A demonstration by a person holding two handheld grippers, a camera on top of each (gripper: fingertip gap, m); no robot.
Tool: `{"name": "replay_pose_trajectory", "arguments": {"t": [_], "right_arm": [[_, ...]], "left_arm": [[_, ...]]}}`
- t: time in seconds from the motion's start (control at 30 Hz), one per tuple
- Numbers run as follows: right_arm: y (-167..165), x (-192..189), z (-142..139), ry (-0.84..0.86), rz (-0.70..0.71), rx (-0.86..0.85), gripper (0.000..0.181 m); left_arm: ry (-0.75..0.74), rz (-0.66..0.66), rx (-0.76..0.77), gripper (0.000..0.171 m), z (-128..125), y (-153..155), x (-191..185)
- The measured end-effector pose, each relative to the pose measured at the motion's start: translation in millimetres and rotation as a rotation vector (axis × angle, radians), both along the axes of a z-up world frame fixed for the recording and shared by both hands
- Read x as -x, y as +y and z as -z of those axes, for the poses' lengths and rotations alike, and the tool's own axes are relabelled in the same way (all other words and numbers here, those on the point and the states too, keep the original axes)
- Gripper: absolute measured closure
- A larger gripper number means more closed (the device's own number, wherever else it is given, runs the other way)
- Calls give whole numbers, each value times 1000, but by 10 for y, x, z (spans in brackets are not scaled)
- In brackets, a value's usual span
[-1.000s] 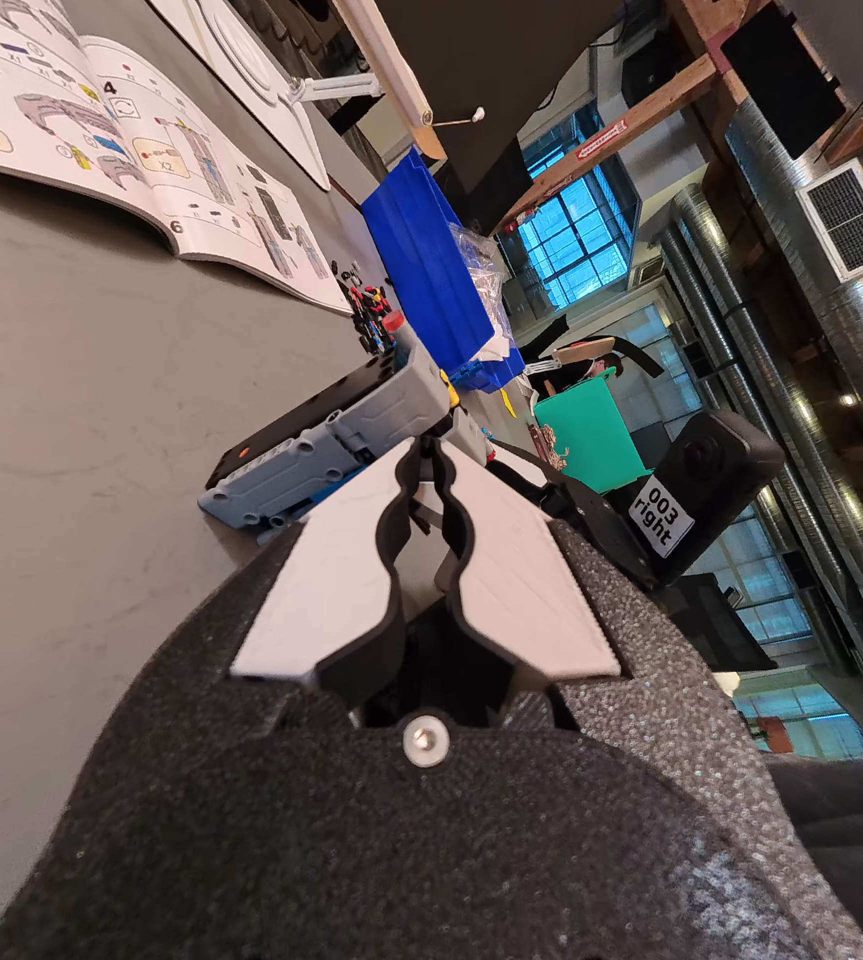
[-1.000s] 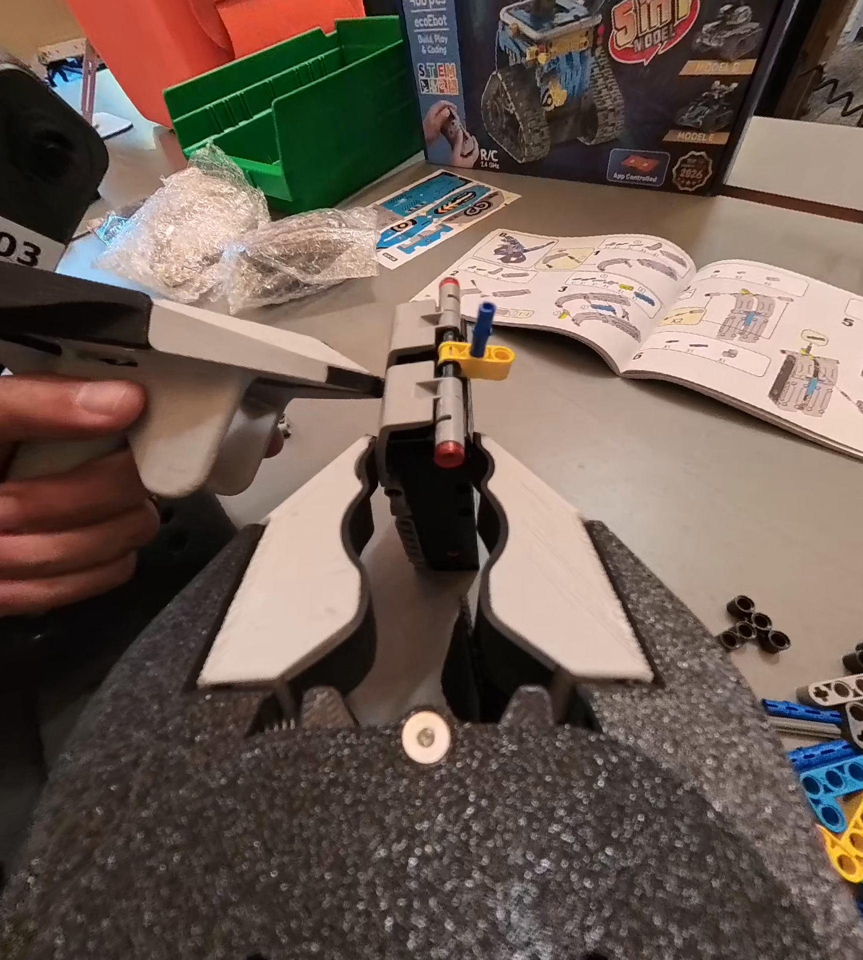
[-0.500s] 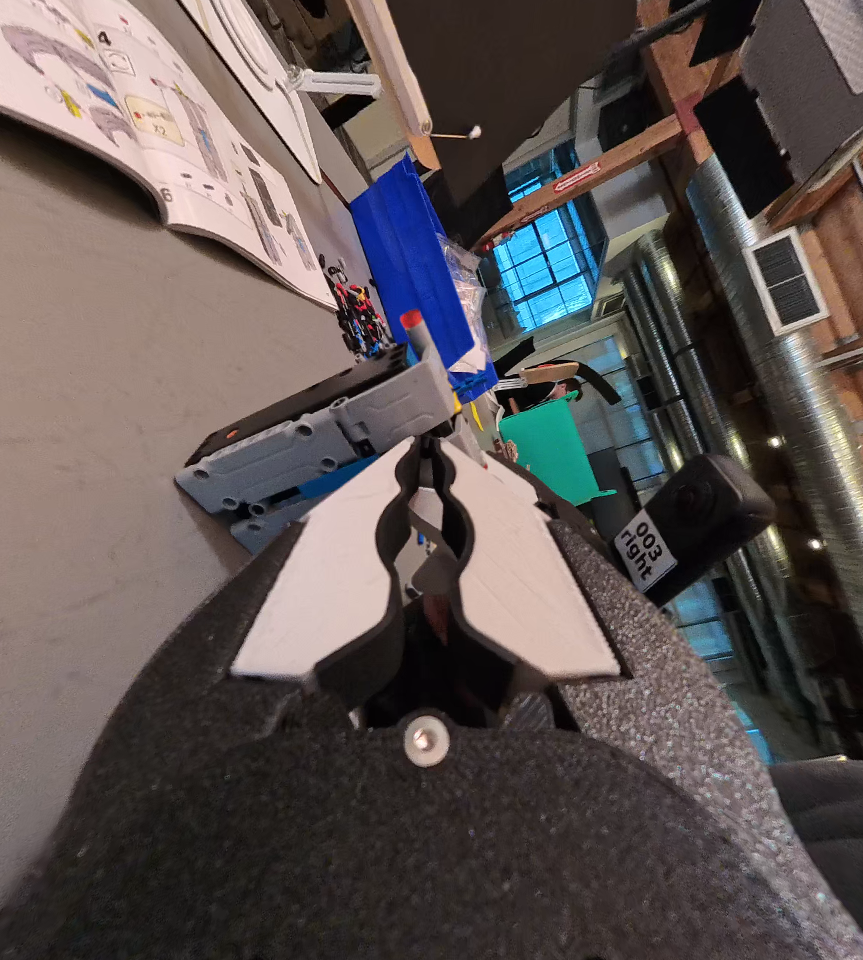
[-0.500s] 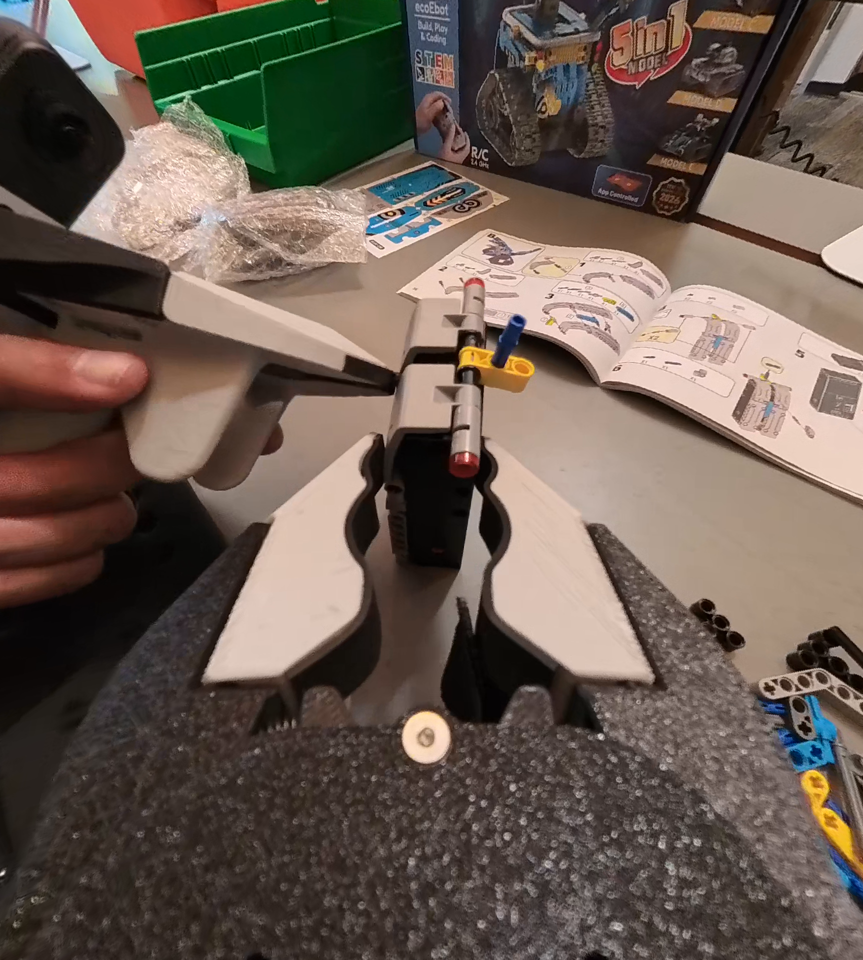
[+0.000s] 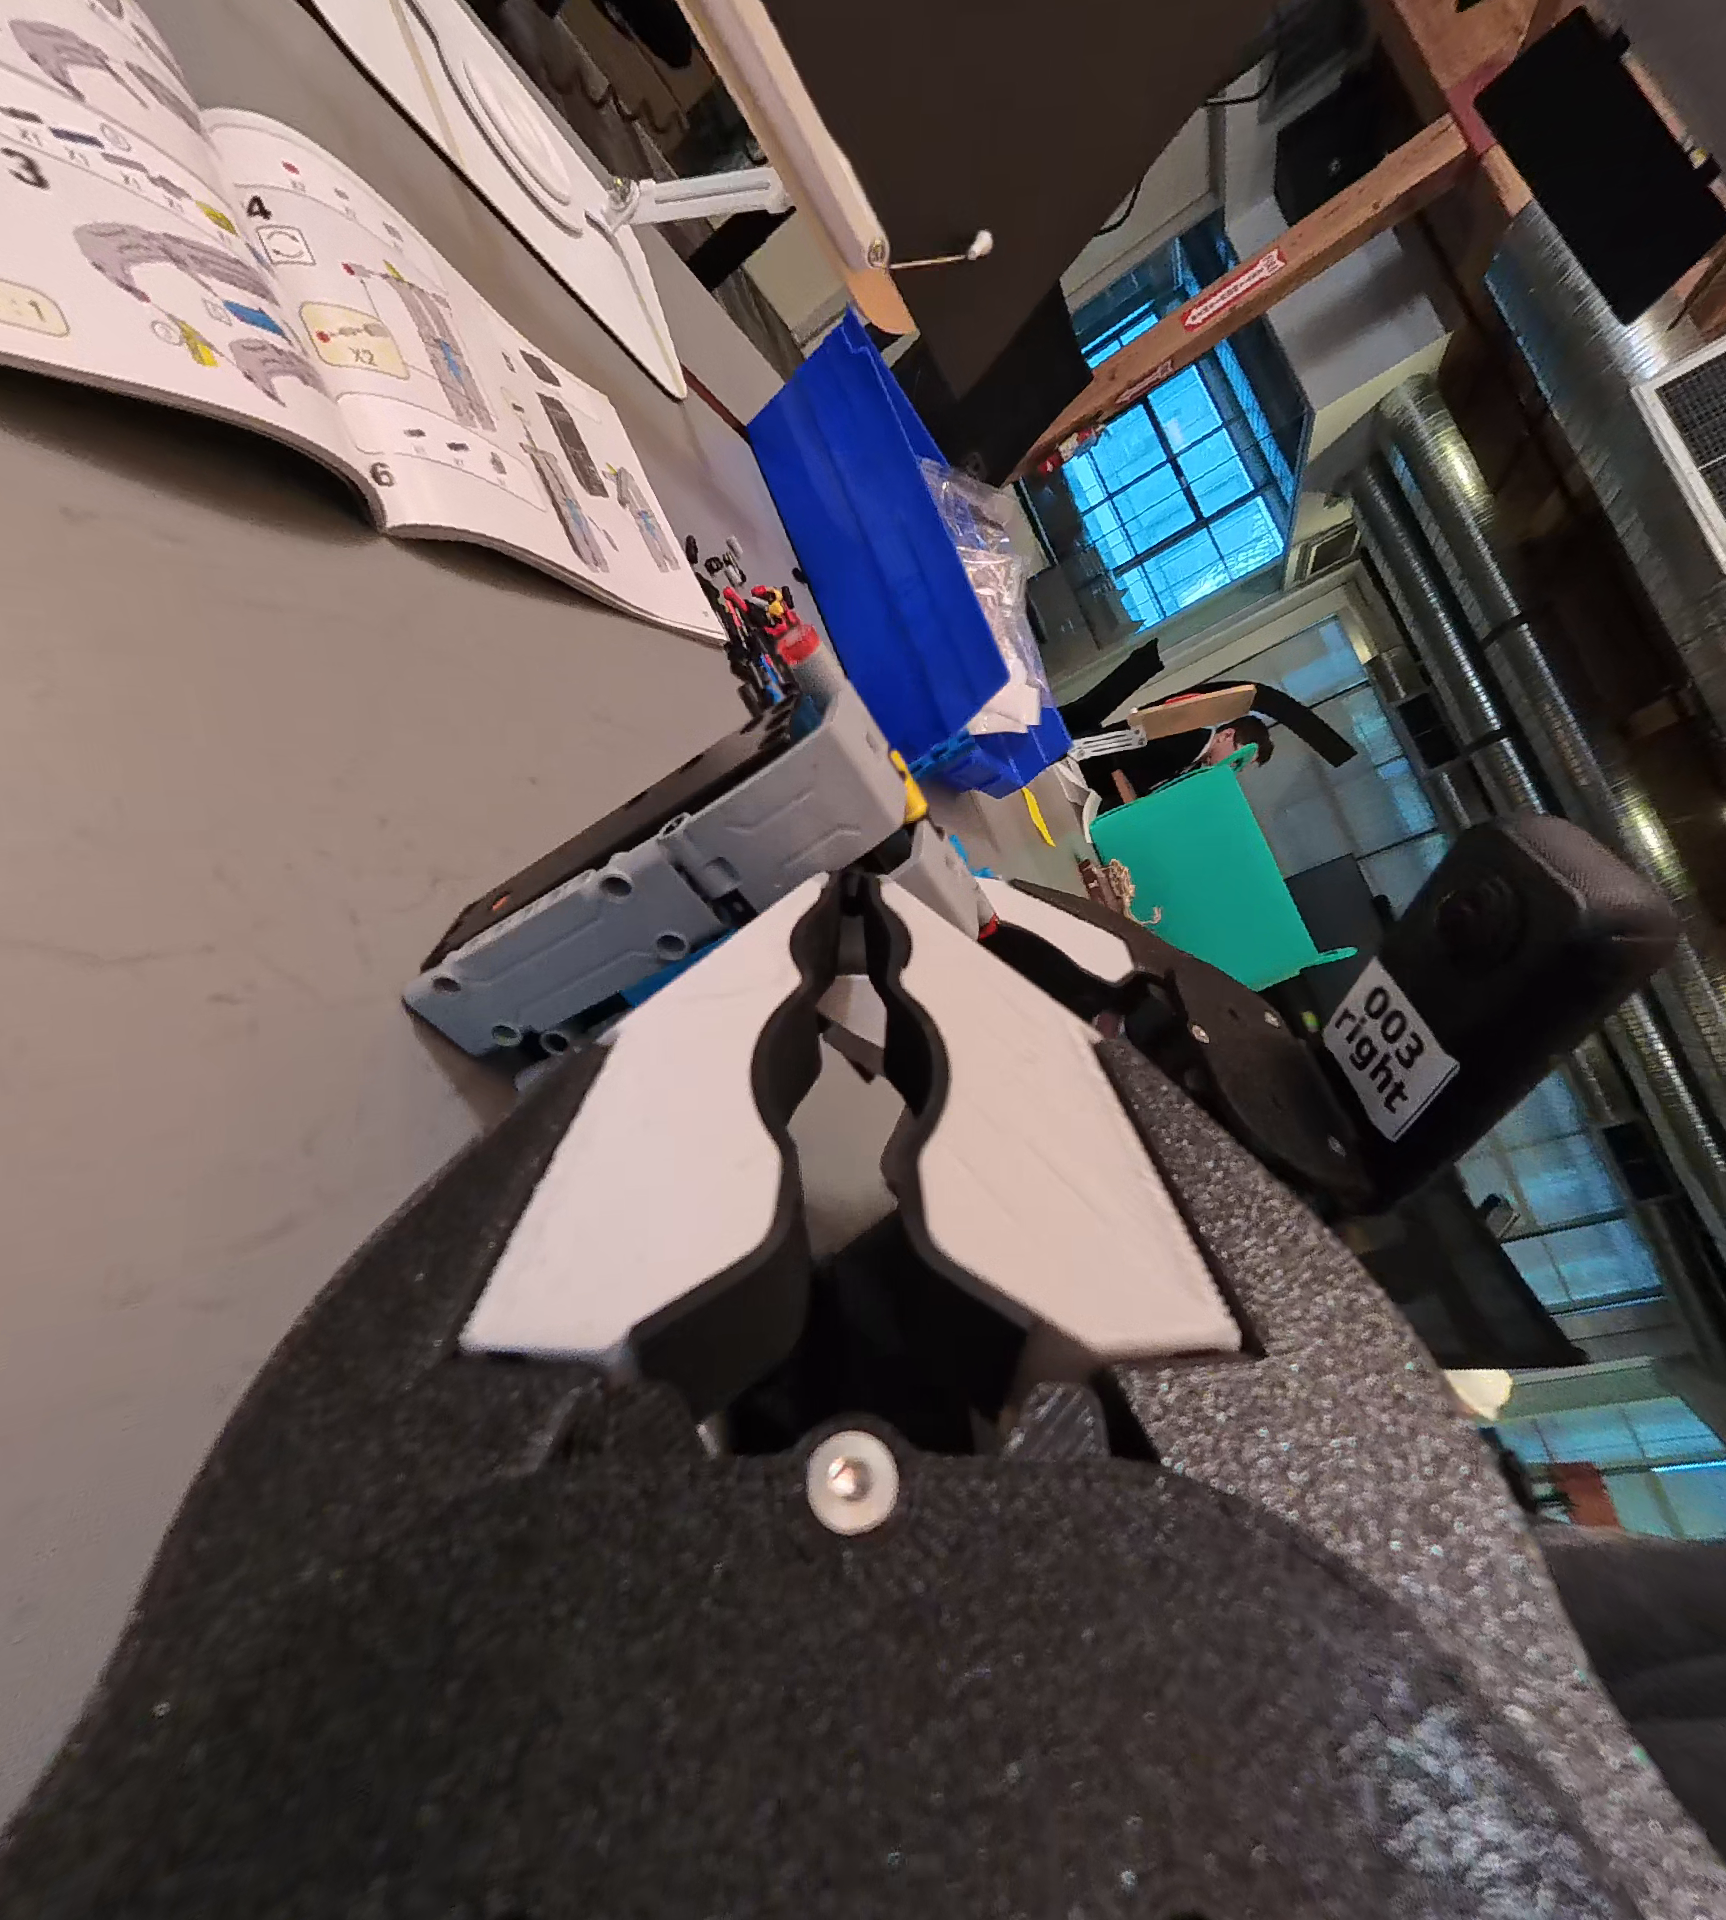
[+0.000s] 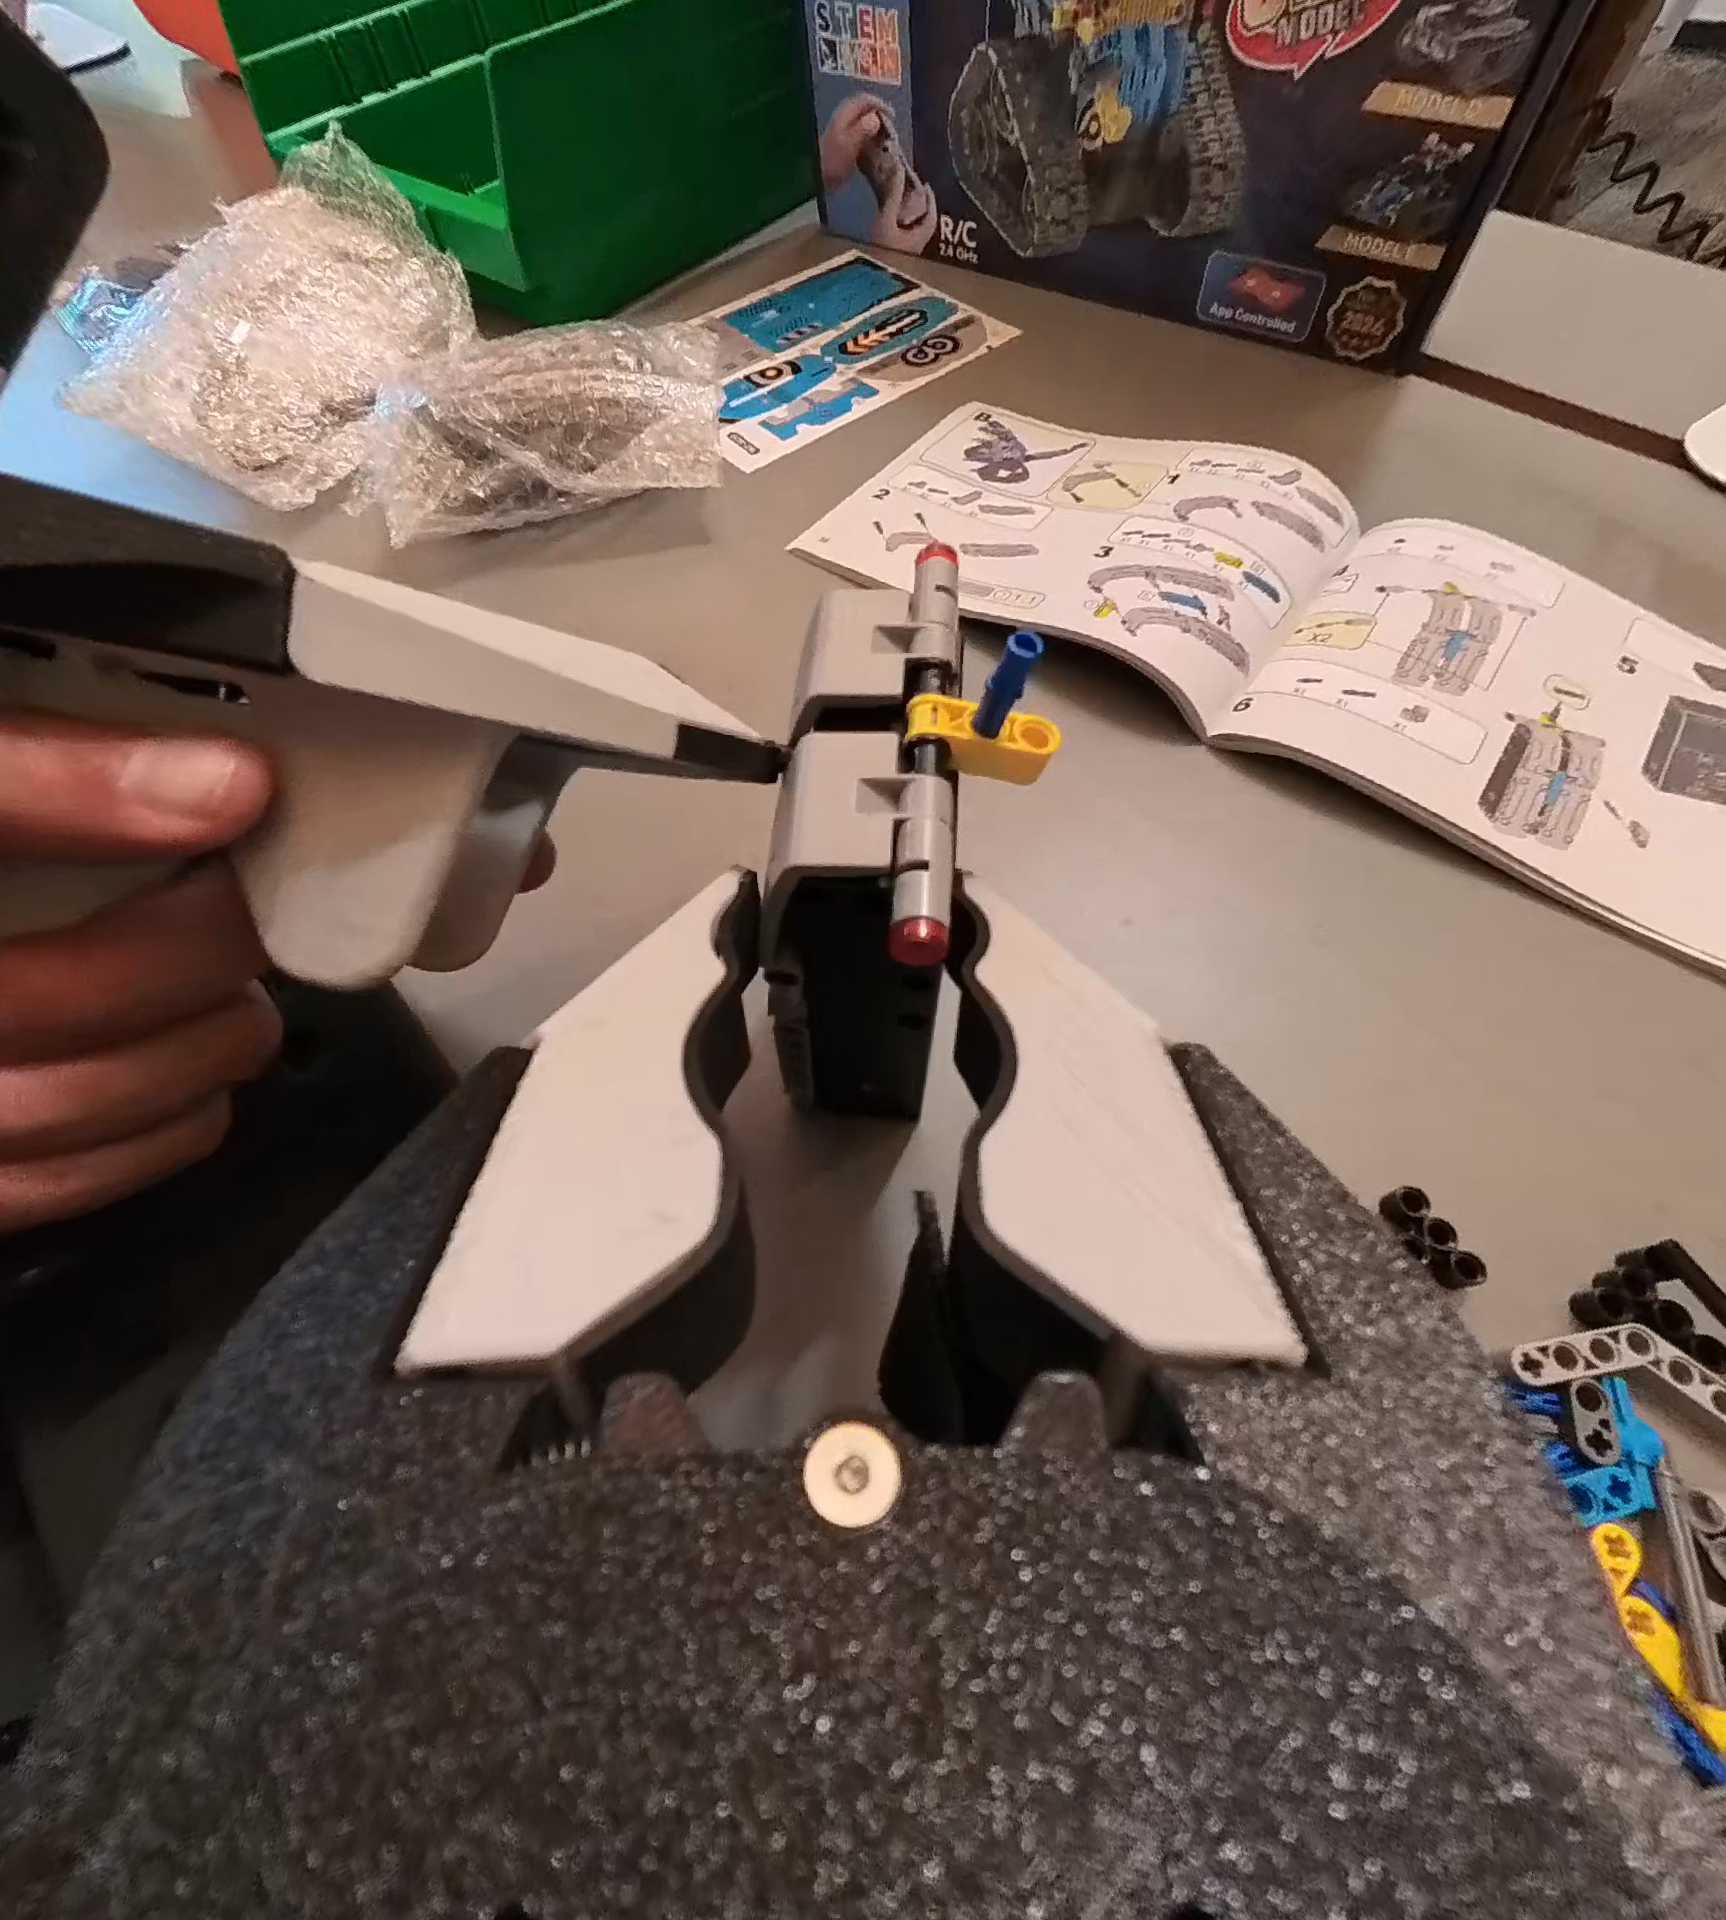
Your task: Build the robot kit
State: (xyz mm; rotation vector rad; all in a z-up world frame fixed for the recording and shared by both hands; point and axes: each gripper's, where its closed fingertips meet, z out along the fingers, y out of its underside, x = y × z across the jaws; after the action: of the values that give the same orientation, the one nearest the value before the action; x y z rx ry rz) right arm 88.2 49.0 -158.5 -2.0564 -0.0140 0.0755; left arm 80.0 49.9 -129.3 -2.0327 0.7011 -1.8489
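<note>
My right gripper [image 6: 854,894] is shut on a brick assembly [image 6: 843,810] and holds it upright above the grey table [image 6: 1254,987]. The assembly is a black block with two grey panels, a grey axle with red ends [image 6: 926,769], and a yellow connector [image 6: 994,727] bearing a blue pin [image 6: 1010,675]. My left gripper [image 5: 854,883] is shut, and nothing shows between its tips. It comes in from the left in the right wrist view [image 6: 734,748], its tips touching the seam between the two grey panels. A hand [image 6: 59,935] holds it. The assembly also shows in the left wrist view [image 5: 693,883].
An open instruction booklet [image 6: 1358,665] lies beyond the assembly. A green bin [image 6: 526,135], bubble-wrap bags [image 6: 402,384], a sticker sheet [image 6: 838,353] and the kit box [image 6: 1202,156] stand at the back. Loose pieces [image 6: 1669,1455] lie at the right. A blue bin [image 5: 869,540] shows in the left wrist view. The grippers are tip to tip, or close to it.
Both grippers shifted slightly together, and the right wrist view moved closer to the table. The left tips stay on the seam between the grey panels. The right grip is unchanged.
</note>
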Motion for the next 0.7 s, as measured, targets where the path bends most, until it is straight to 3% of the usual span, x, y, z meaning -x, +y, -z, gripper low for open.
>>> {"name": "replay_pose_trajectory", "arguments": {"t": [0.37,0.57,0.6,0.7], "right_arm": [[-112,52,-73,24,-154,-20,130],[-310,-222,-420,-151,-262,-102,119],[-310,-222,-458,-144,-314,-108,111],[-344,-68,-344,-41,-570,-61,110]], "left_arm": [[-9,45,40,169,2,15,21],[-9,57,52,169,4,15,25],[-11,59,56,169,0,16,26],[-14,78,57,169,-8,-3,24]]}}
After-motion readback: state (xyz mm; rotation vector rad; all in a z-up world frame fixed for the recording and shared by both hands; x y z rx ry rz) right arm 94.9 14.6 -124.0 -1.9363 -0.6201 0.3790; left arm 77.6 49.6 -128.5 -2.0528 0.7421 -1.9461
